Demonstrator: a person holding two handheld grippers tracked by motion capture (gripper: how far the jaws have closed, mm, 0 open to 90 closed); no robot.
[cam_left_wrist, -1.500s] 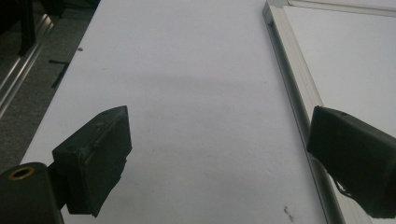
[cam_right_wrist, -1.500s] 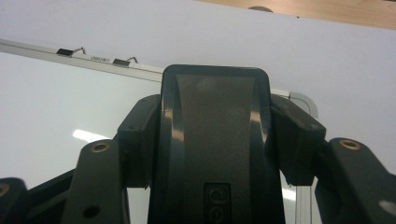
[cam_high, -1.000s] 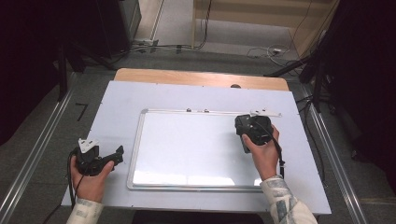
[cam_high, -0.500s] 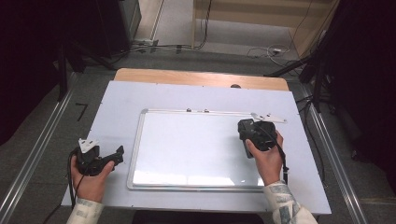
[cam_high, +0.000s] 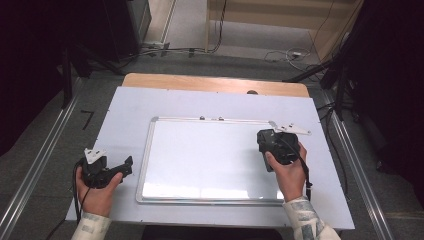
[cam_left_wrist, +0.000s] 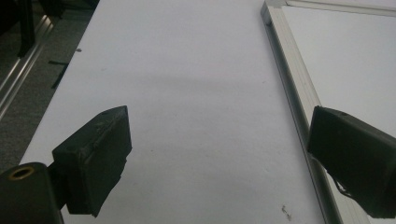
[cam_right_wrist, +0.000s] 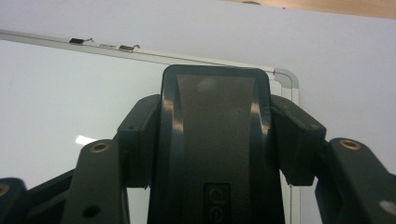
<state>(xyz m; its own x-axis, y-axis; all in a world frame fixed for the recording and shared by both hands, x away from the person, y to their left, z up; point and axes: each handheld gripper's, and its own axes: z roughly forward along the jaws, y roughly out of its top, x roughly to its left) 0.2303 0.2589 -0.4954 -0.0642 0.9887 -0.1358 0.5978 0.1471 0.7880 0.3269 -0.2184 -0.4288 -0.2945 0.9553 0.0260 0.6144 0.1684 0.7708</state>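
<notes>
A white table is seen from the high view, with a whiteboard laid flat on its middle. The board is framed in pale metal, and two small clips sit on its far edge.

The left gripper is held in the left hand over the bare table just beside the board's left edge, near the front left corner. In the left gripper view its jaws are spread wide, with nothing between them; bare table is seen in the gap, and the board's frame runs past the right-hand jaw.

The right gripper is held in the right hand above the right part of the board, near its far right corner. A black eraser is clamped between its jaws: in the right gripper view the jaws are pressed against the two sides of a glossy black block with rounded corners, which is pointed toward the board's rounded far corner. Whether the eraser's underside is touching the board cannot be told. A small raised mark is seen low on the eraser's top face, too blurred to be read.

The board's surface is seen blank and white, with a bright glare along its near edge in the high view. A strip of wood is seen at the table's far edge, and cables lie on the floor beyond.
</notes>
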